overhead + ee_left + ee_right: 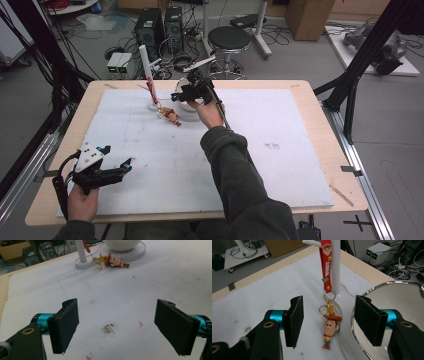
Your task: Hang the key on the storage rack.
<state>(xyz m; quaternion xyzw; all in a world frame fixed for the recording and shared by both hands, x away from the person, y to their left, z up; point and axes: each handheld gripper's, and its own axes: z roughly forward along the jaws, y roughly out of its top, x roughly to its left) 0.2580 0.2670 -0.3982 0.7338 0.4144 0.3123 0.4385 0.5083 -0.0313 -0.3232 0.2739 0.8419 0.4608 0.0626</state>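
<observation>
White matting covers most of a pale wooden table, stained in spots near the person's side. At the far centre stands a white post on a round base, with a red strap hung from its side peg. Just beside the post sits a round mirror with a bright metal rim.

The right gripper, held by the person's right hand, is at the far centre of the table, by the post and mirror. Its jaws stand wide apart with nothing clamped; the cowboy figure lies on the mat between them, untouched by either pad.

The left gripper rests near the front left corner, well apart from the post. Its jaws are spread fully and hold nothing.

Gold rings link the strap's lower end to the figure, which wears a brown hat.
</observation>
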